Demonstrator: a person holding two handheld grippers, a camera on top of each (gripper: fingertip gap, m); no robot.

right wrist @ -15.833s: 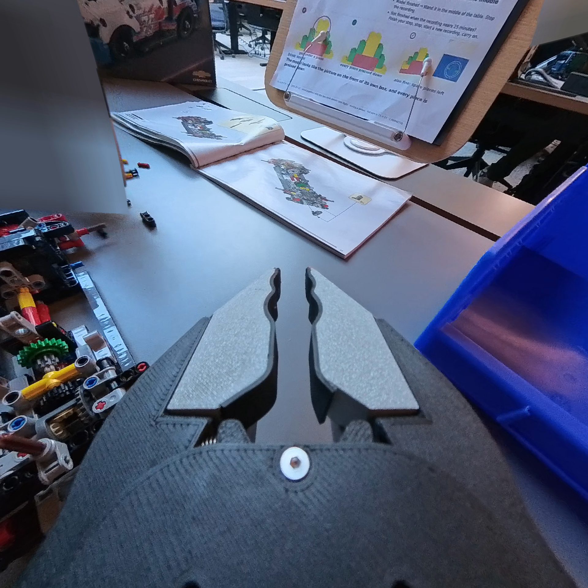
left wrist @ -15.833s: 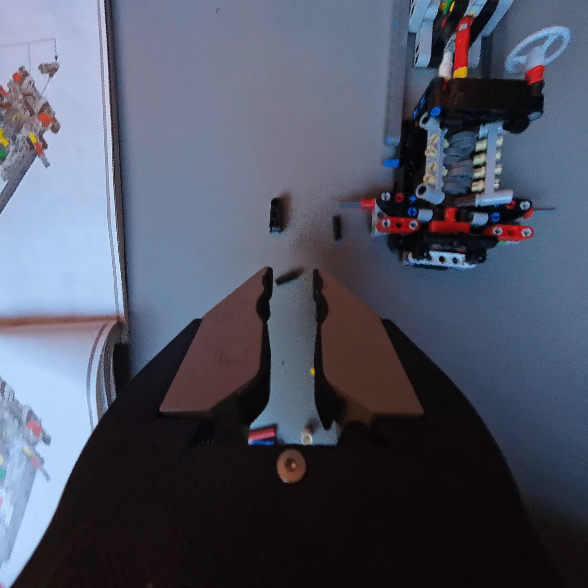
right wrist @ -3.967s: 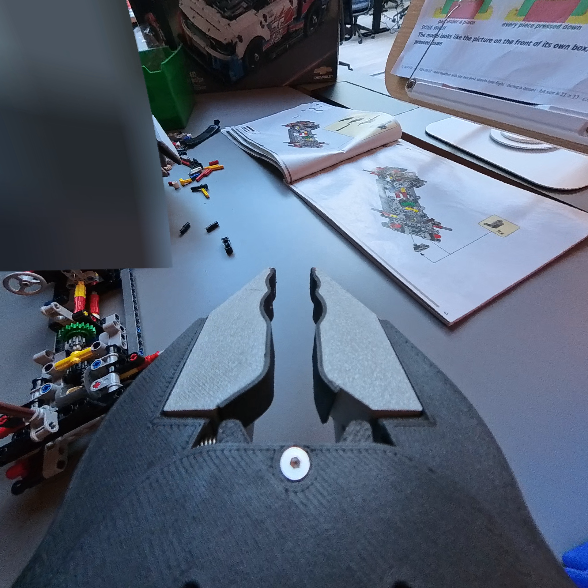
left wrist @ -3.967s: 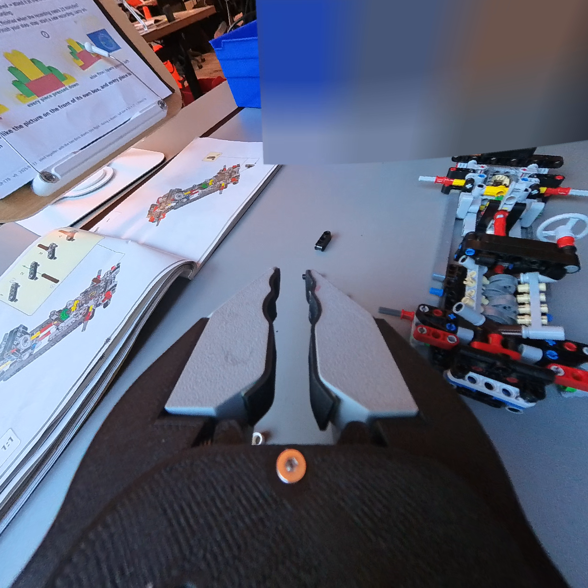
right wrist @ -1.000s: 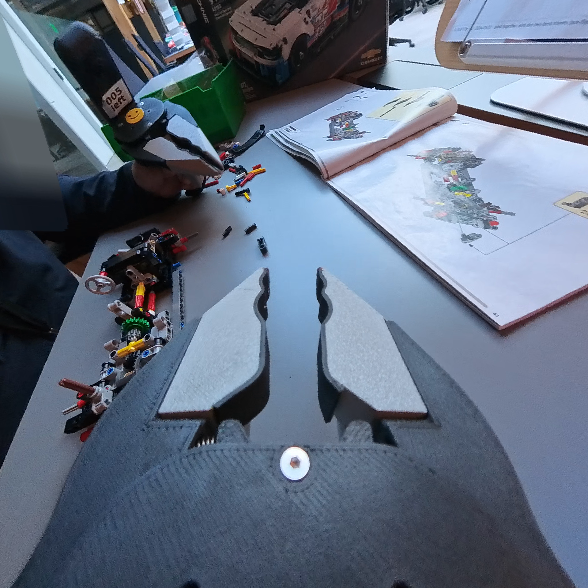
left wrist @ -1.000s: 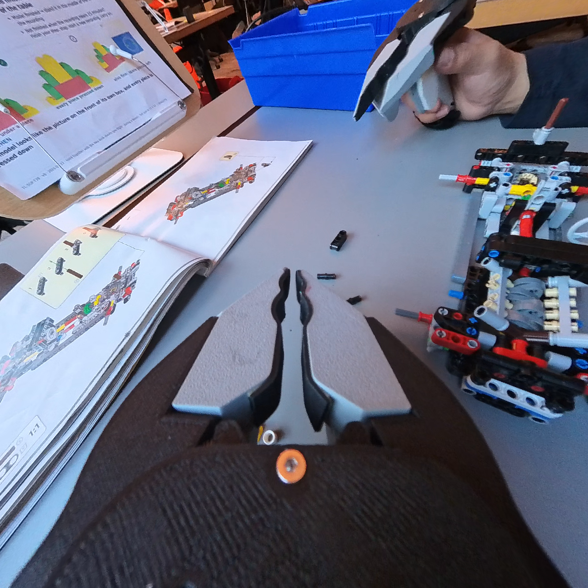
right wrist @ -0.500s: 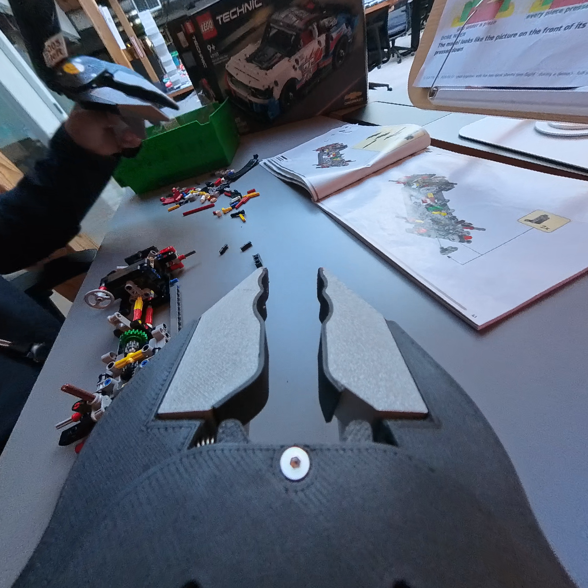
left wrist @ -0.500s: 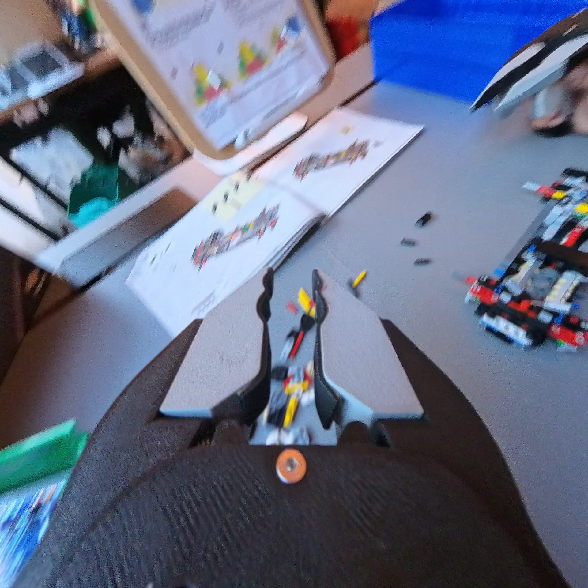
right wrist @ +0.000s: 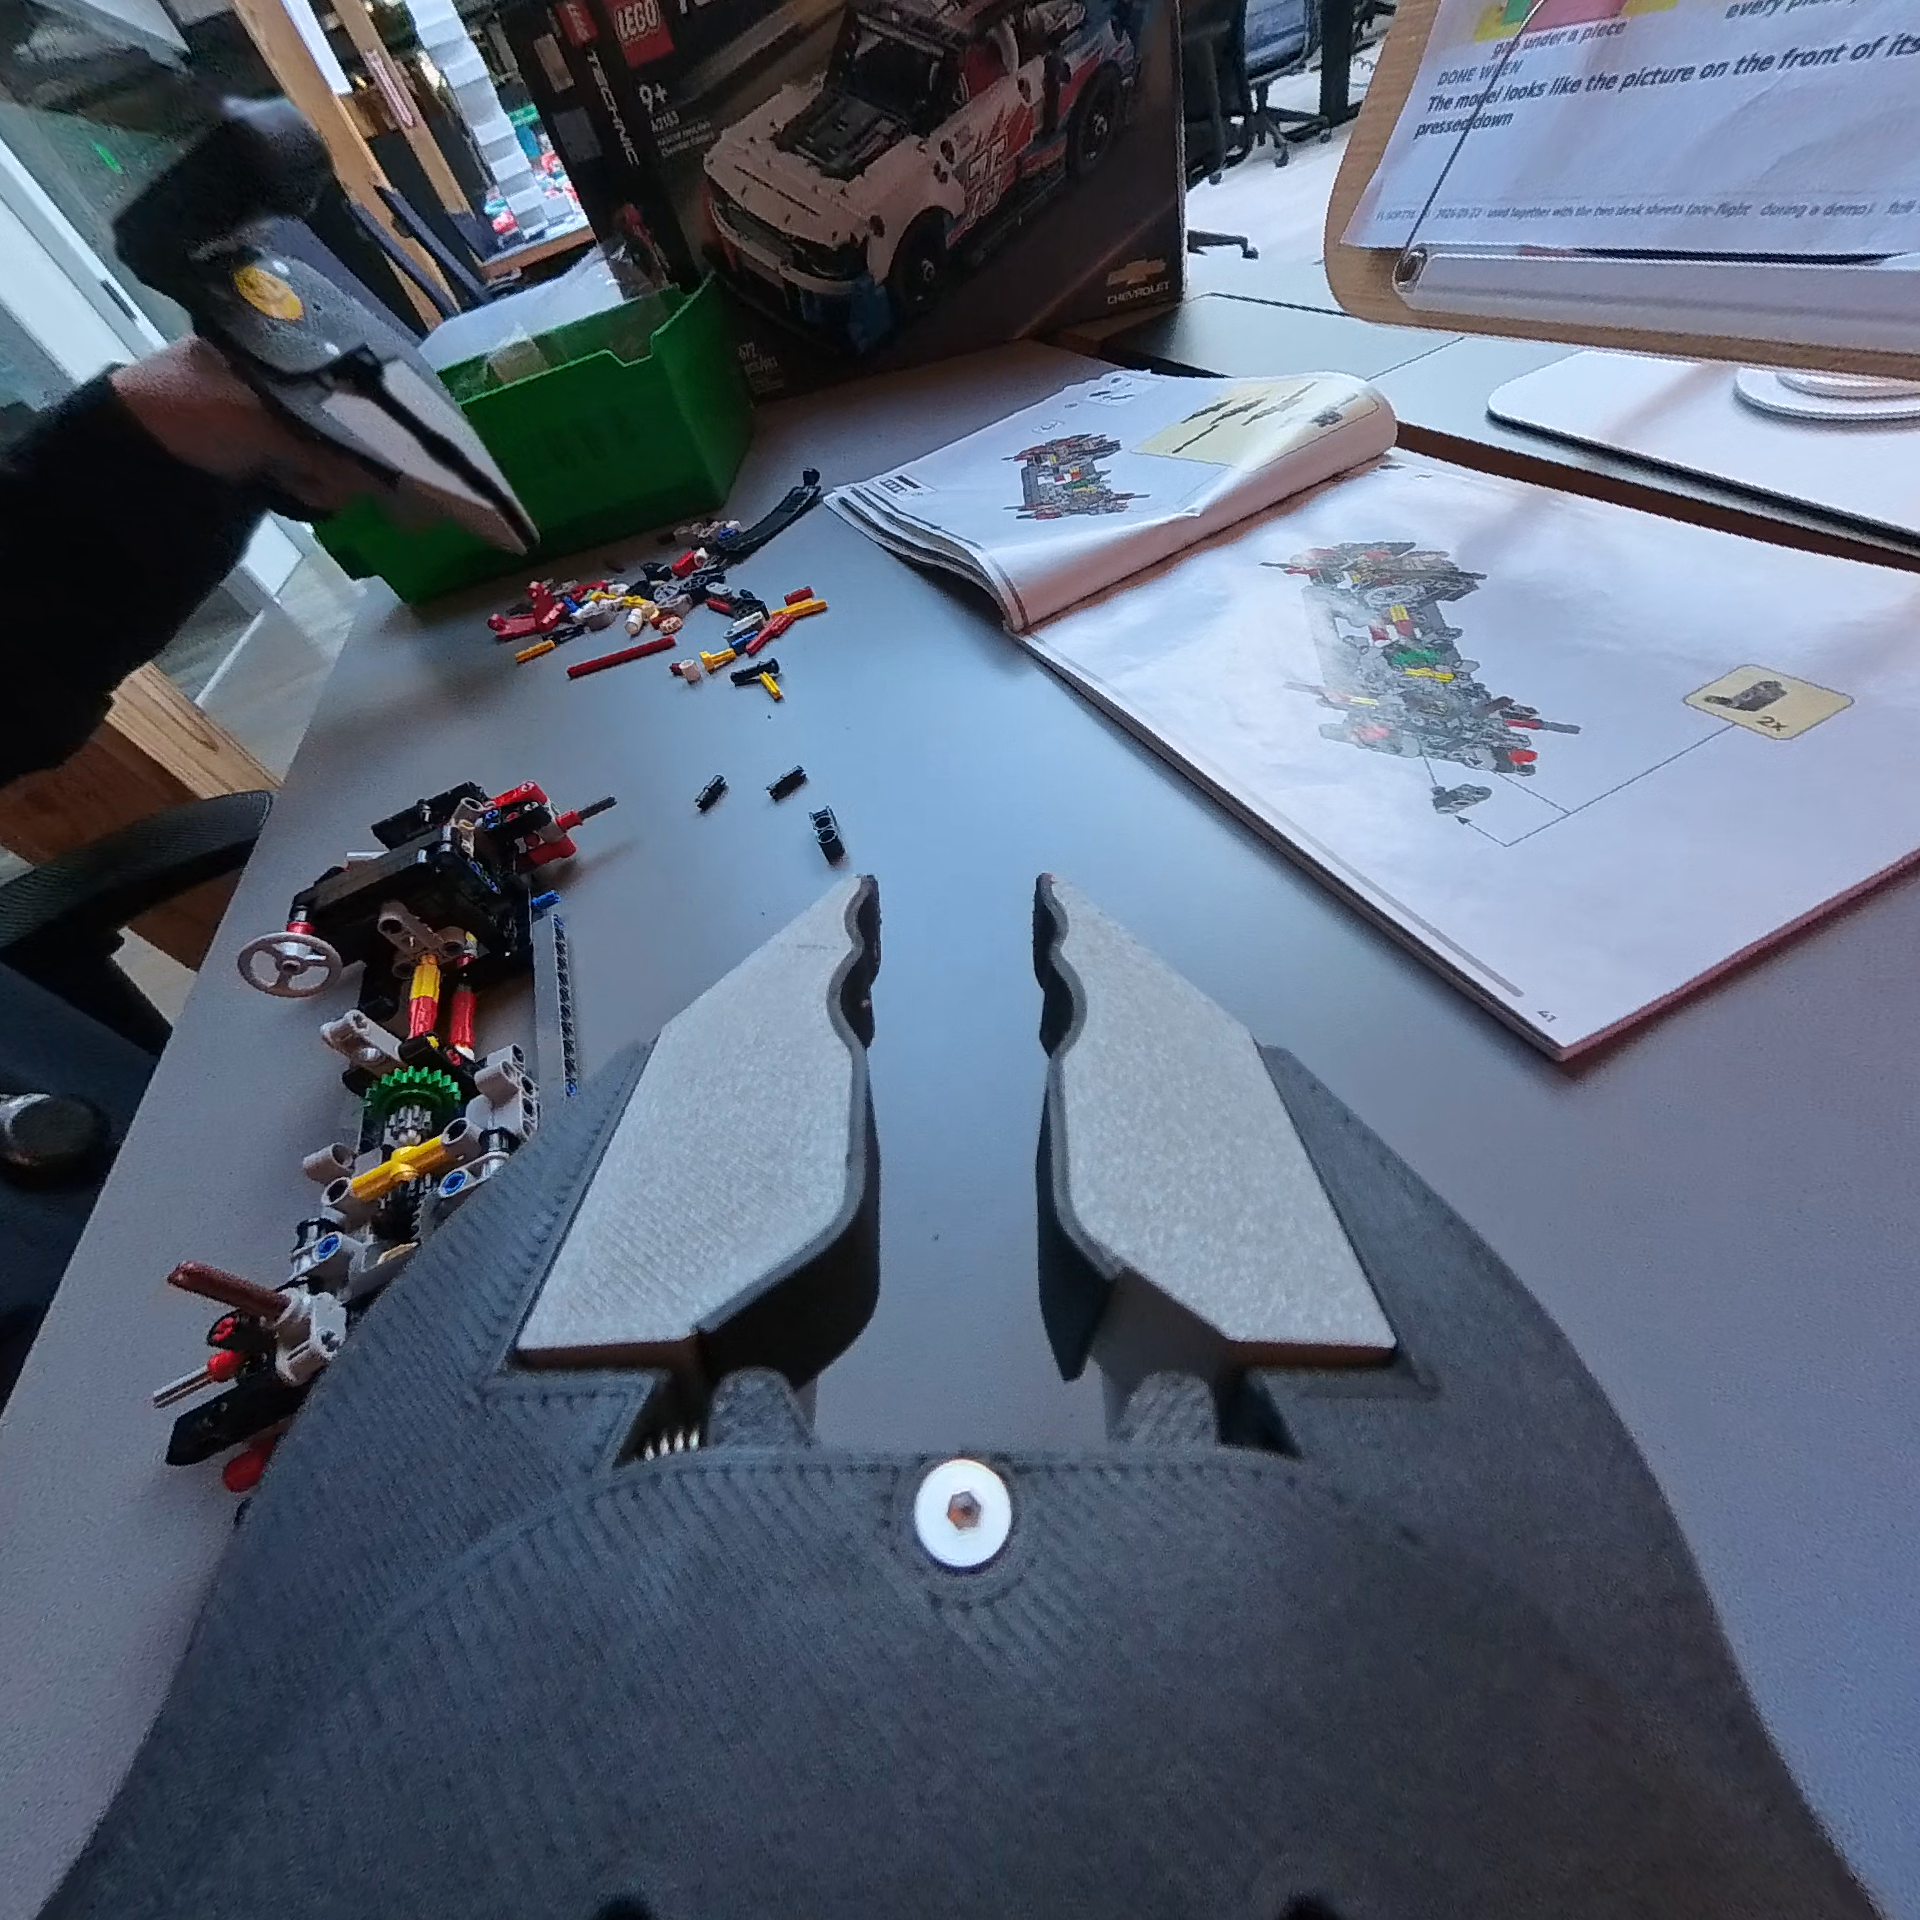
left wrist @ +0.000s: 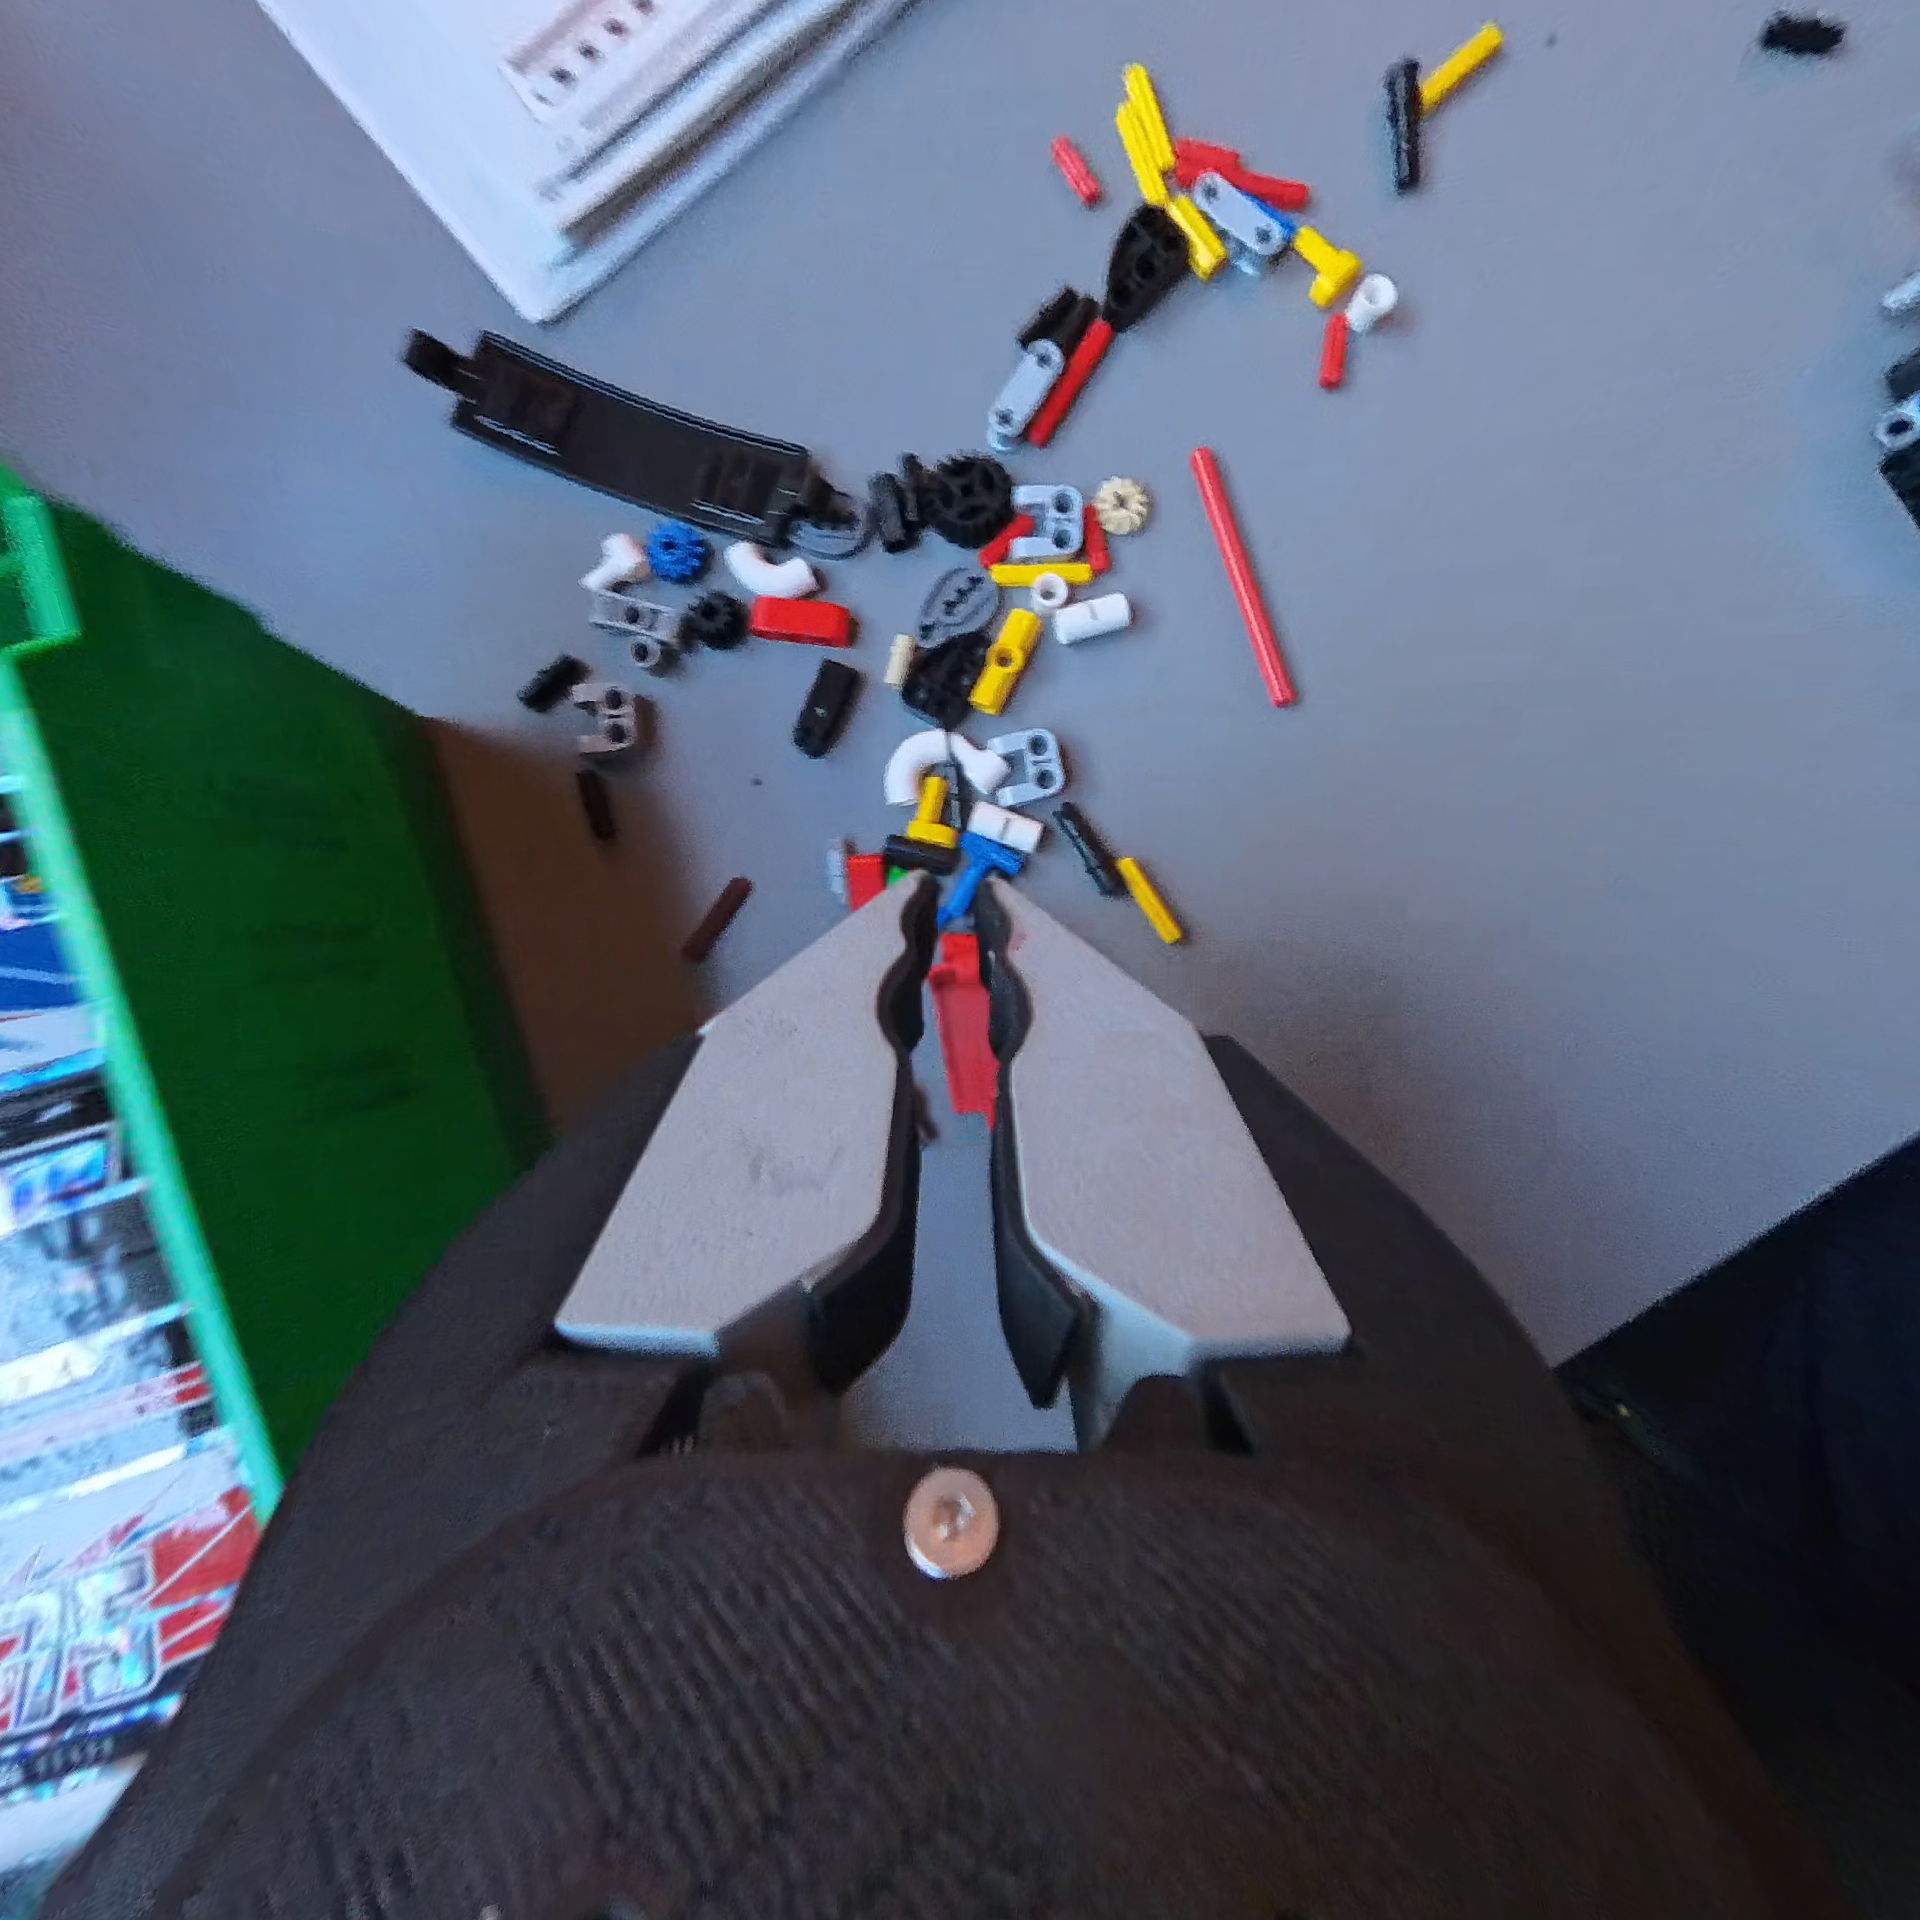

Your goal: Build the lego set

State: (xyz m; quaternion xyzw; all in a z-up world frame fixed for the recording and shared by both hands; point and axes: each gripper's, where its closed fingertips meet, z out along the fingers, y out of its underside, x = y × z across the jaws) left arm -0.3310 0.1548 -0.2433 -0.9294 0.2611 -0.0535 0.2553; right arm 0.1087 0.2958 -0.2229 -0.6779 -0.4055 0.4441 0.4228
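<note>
My left gripper (left wrist: 951,904) hangs over a pile of small loose building parts (left wrist: 966,623) on the grey table (left wrist: 1558,727). Its jaws are nearly together, leaving a narrow slit. Through the slit I see a blue pin (left wrist: 987,857) and a red part (left wrist: 961,1029) on the table below. The right wrist view shows this gripper (right wrist: 509,530) in the air above the pile (right wrist: 665,613). My right gripper (right wrist: 956,894) is open and empty over bare table, beside a half-built chassis model (right wrist: 416,987). A small black connector (right wrist: 826,831) lies just beyond its left fingertip.
A green bin (right wrist: 603,416) and a product box (right wrist: 914,156) stand behind the pile. An open instruction booklet (right wrist: 1455,675) lies to the right, with a sheet stand (right wrist: 1662,208) behind it. A long red axle (left wrist: 1242,577) and a black panel (left wrist: 623,436) lie in the pile. One gripper's finger ends stand about 45 centimetres off the other's. Measured from the fingertips, the half-built chassis model (right wrist: 416,987) is 20 centimetres or so from the right gripper and 35 centimetres from the left.
My left gripper swung left from the chassis to above the parts pile, tilted downward, opened on the way and closed again. My right gripper stayed open and drew back a little.
</note>
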